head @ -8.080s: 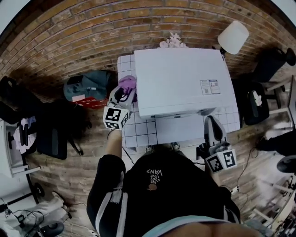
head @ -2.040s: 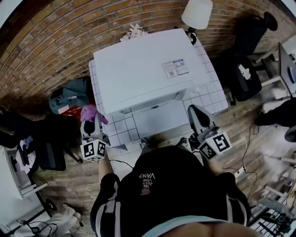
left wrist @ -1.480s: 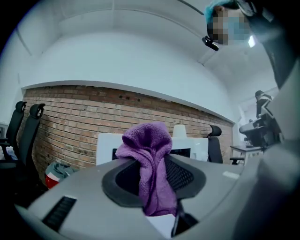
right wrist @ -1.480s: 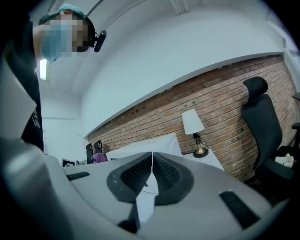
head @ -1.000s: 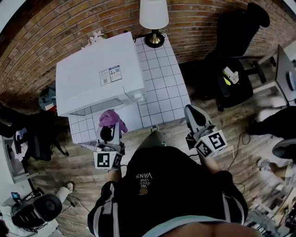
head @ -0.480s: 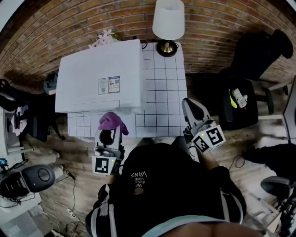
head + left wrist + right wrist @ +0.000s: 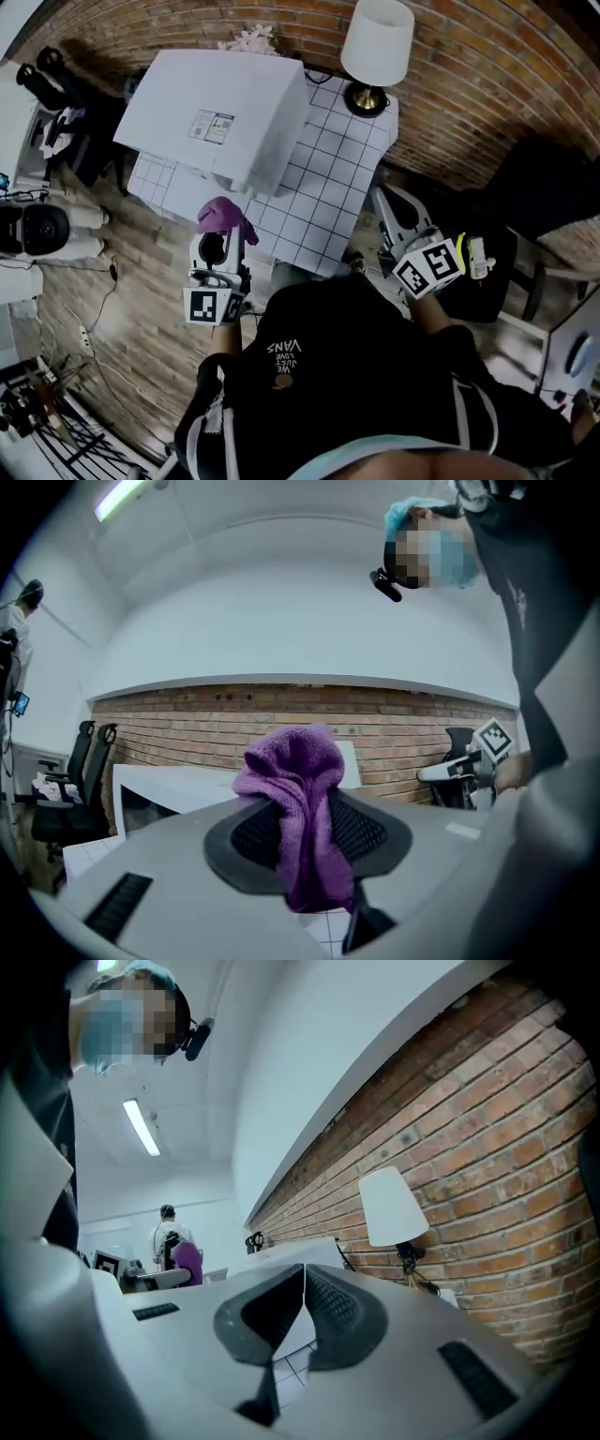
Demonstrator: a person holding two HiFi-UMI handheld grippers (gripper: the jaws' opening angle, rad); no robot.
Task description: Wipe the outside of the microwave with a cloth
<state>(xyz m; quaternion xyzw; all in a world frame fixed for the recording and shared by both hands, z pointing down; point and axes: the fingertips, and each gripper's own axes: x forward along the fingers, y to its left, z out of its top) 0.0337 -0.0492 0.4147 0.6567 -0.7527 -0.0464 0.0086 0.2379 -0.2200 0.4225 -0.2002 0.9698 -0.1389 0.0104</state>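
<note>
The white microwave [image 7: 220, 110] stands on a white tiled table [image 7: 323, 202], with its front corner toward me. My left gripper [image 7: 223, 223] is shut on a purple cloth [image 7: 221, 214] and hovers off the table's near-left edge, just short of the microwave's front corner. In the left gripper view the purple cloth [image 7: 298, 808] hangs bunched between the jaws, with the microwave [image 7: 164, 794] beyond at the left. My right gripper [image 7: 386, 208] is shut on nothing at the table's right edge. In the right gripper view the microwave [image 7: 295, 1252] shows beyond the closed jaws.
A table lamp [image 7: 377, 45] with a white shade stands on the table's far corner against the brick wall. A black chair [image 7: 511, 234] is at the right. Black equipment and cables [image 7: 42, 230] lie on the wooden floor at the left. Another person [image 7: 169, 1232] stands far off.
The view has swung round the table: the microwave now lies rotated to the upper left and the lamp at top centre. Both grippers keep their hold and stay near the table's edge.
</note>
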